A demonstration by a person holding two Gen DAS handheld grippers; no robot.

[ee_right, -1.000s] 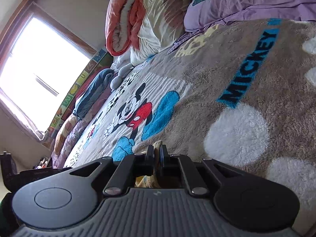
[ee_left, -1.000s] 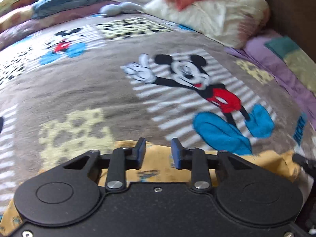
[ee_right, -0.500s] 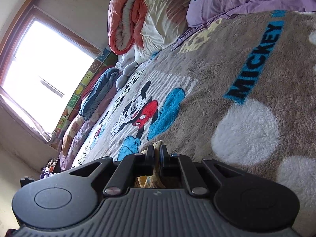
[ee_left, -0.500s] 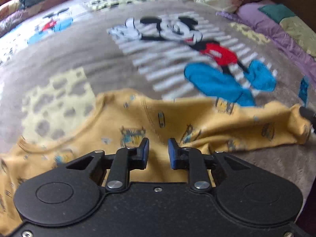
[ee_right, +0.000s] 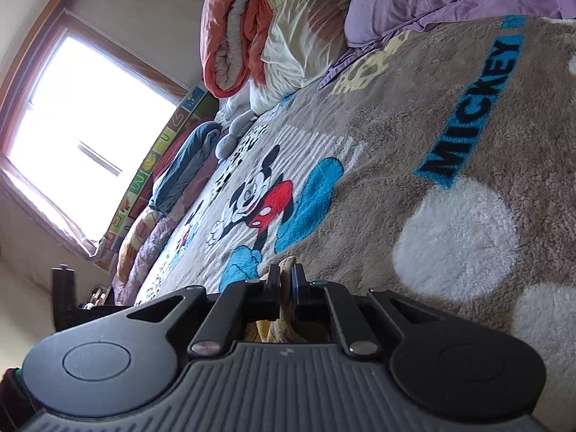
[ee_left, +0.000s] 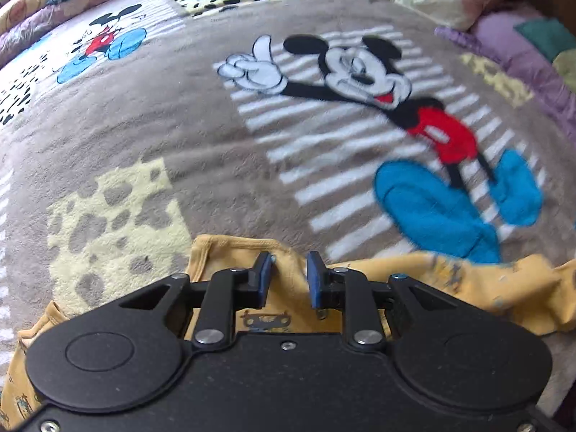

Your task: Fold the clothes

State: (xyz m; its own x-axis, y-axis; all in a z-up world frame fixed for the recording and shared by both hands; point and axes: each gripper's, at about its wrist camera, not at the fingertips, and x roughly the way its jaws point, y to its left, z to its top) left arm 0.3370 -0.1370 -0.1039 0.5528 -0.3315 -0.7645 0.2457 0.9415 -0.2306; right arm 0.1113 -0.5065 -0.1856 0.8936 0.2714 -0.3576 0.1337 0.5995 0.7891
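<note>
A yellow printed child's shirt lies on the Mickey Mouse blanket, spread from lower left to the right edge in the left wrist view. My left gripper is open, its blue pads apart just over the shirt's near edge, nothing held. My right gripper is shut on a bunched bit of the yellow shirt, which pokes out between the fingers just above the blanket.
Folded quilts and pillows are piled at the head of the bed. A purple quilt runs along the right side. A rolled blue garment and a grey soft toy lie by the window.
The left gripper moved over the shirt: half a second ago much of the shirt showed ahead of it, now only the edge does. Its jaws stayed open. The right gripper kept its hold.
</note>
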